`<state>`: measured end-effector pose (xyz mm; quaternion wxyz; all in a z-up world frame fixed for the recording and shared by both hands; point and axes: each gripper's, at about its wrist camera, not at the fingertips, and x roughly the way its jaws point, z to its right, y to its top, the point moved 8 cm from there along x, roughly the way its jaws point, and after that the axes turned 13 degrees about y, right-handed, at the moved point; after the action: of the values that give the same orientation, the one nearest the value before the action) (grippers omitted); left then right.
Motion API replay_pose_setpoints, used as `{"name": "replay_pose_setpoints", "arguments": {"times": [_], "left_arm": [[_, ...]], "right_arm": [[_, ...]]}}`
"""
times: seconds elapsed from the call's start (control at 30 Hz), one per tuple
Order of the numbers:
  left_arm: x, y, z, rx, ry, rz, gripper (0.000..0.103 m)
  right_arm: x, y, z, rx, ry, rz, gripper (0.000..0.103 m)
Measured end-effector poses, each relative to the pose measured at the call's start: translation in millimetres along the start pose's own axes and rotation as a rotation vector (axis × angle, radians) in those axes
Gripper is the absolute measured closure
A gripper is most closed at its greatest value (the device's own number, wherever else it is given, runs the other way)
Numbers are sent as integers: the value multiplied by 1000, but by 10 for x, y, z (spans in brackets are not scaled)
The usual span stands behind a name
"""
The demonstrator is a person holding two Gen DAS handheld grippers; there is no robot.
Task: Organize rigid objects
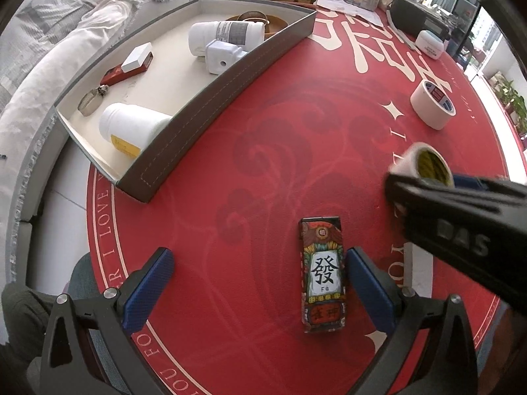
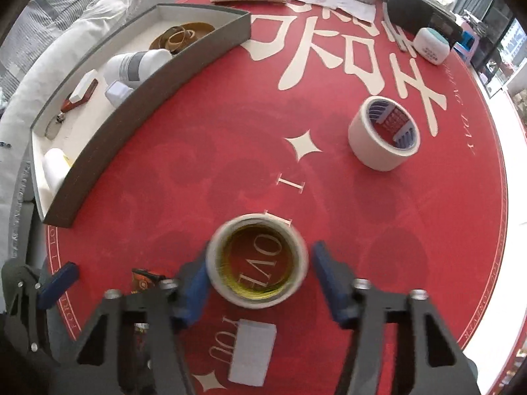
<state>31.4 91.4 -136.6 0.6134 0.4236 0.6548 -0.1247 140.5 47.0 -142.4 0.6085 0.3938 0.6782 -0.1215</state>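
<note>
A decorated card box (image 1: 323, 275) with a Chinese character lies flat on the red mat, between the blue pads of my open left gripper (image 1: 260, 279), close to the right pad. My right gripper (image 2: 258, 271) is open around a roll of tape with a yellow core (image 2: 257, 263); its left pad touches the roll, its right pad stands a little apart. The roll also shows in the left wrist view (image 1: 425, 164). A second white tape roll (image 2: 383, 138) stands farther right. The curved grey tray (image 1: 210, 98) at the left holds white bottles, an adapter and small items.
A small white block (image 2: 253, 350) lies on the mat under my right gripper. At the mat's far edge are papers, a black case (image 2: 418, 16) and a small white device (image 2: 431, 46). A sofa with cushions runs along the left.
</note>
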Motion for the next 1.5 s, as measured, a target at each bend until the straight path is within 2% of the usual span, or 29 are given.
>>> {"name": "replay_pose_setpoints", "arguments": {"times": [0.13,0.2,0.3,0.37,0.43,0.57,0.73,0.9,1.5], "left_arm": [[-19,-4,99,33,-10,-21,2],[-68,-10,157,54,-18,-11,9],[-174,-13,276,119,-49,17,36],[-253,-28,363,173,-69,35,78],[-279,-51,403,193,-87,24,78],[-349,-138,405,171,-147,-7,78],[-633,-52,397,206,-125,118,78],[-778,-9,364,207,-106,186,77],[-783,-30,210,158,-129,183,77]], "right_arm": [[-191,-279,344,123,6,3,53],[-294,-459,507,188,5,13,53],[-419,-683,645,277,33,35,53],[-484,-773,681,323,56,54,53],[-570,-814,677,341,63,82,53],[-744,-841,658,335,60,131,53],[-900,-1000,727,352,85,150,53],[-890,-1027,721,371,88,154,53],[-866,-1002,617,358,52,143,53]]}}
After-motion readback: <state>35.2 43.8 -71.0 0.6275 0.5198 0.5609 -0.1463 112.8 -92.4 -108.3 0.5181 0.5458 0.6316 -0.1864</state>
